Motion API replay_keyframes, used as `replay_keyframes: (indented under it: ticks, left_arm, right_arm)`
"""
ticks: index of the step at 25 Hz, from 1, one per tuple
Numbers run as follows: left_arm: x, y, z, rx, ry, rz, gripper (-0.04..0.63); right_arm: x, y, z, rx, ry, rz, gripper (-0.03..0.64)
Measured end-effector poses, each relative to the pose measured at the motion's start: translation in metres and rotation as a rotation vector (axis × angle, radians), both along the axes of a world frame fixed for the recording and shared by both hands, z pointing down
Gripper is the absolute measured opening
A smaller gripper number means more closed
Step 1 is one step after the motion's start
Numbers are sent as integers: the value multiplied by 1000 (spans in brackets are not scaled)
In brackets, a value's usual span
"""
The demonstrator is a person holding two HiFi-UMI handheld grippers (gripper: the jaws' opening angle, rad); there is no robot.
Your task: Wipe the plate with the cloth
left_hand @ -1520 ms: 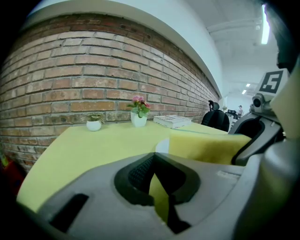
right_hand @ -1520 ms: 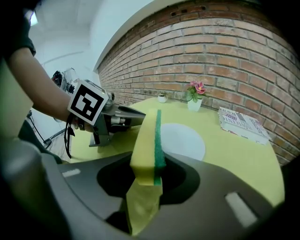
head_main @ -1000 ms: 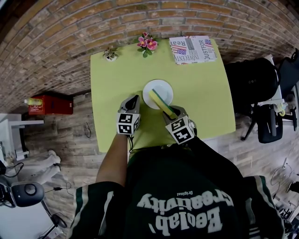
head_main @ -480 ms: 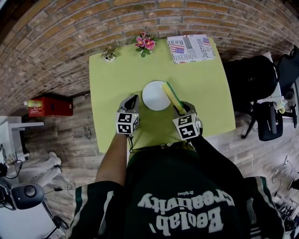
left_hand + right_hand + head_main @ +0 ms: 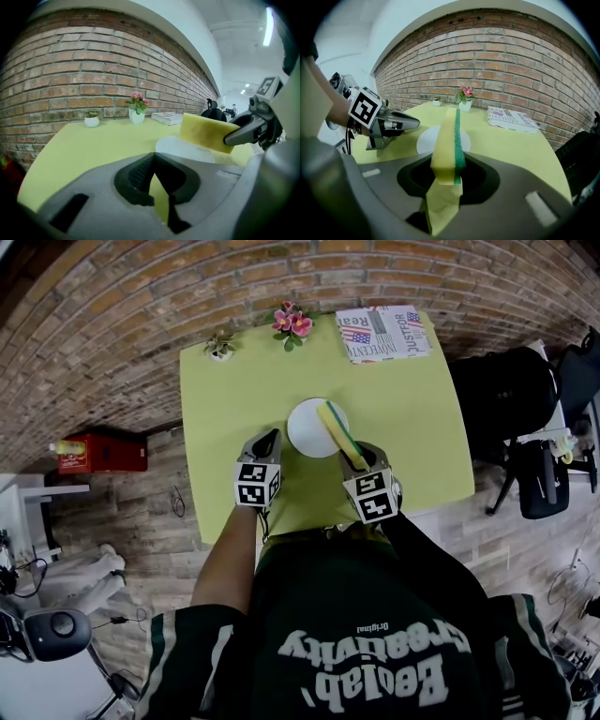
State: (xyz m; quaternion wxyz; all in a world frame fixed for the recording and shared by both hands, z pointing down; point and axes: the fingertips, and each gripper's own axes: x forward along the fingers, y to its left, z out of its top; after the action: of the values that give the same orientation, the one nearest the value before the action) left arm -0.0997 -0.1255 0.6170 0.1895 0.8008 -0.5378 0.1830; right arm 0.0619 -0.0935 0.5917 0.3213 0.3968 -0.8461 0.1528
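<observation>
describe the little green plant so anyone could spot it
Find the yellow-green table against the brick wall. Along its far edge, the little green plant sits in a low white pot nearest the left corner. Unlike the flower pot beside it, it has no pink blooms.

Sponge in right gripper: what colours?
It's a yellow foam sponge with a green scouring layer on one side; clearest in right gripper view.

Office-like workroom — brick wall (image 5: 112, 324), black swivel chair (image 5: 542, 493), strip ceiling light (image 5: 268, 26), green table (image 5: 225, 427)
</observation>
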Motion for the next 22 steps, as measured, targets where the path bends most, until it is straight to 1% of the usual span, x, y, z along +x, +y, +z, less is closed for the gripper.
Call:
replay_keyframes:
  ticks: [7, 11, 13, 15, 20, 22]
  left_arm:
    - [3, 24, 2, -25, 16, 30, 3]
    - [8, 27, 1, -23, 33, 46, 3]
    - [11, 29, 2, -21, 16, 77, 3]
    - [13, 32, 4, -24, 5, 103, 3]
    - [13, 32, 3, -15, -1, 103, 3]
    - [14, 33, 3, -9, -1, 115, 2]
  right_arm:
    - [-43, 33, -2, -68, -60, -72, 138]
    - [-57, 53, 10, -134, -44, -95, 138]
    - [-59, 59, 18, -156, -24, -99, 138]
    - [-58, 61, 20, -157, -12, -92, 138]
    - [-50, 61, 20, -155, 13, -63, 138]
    - [-44, 61, 20, -152, 26, -50, 138]
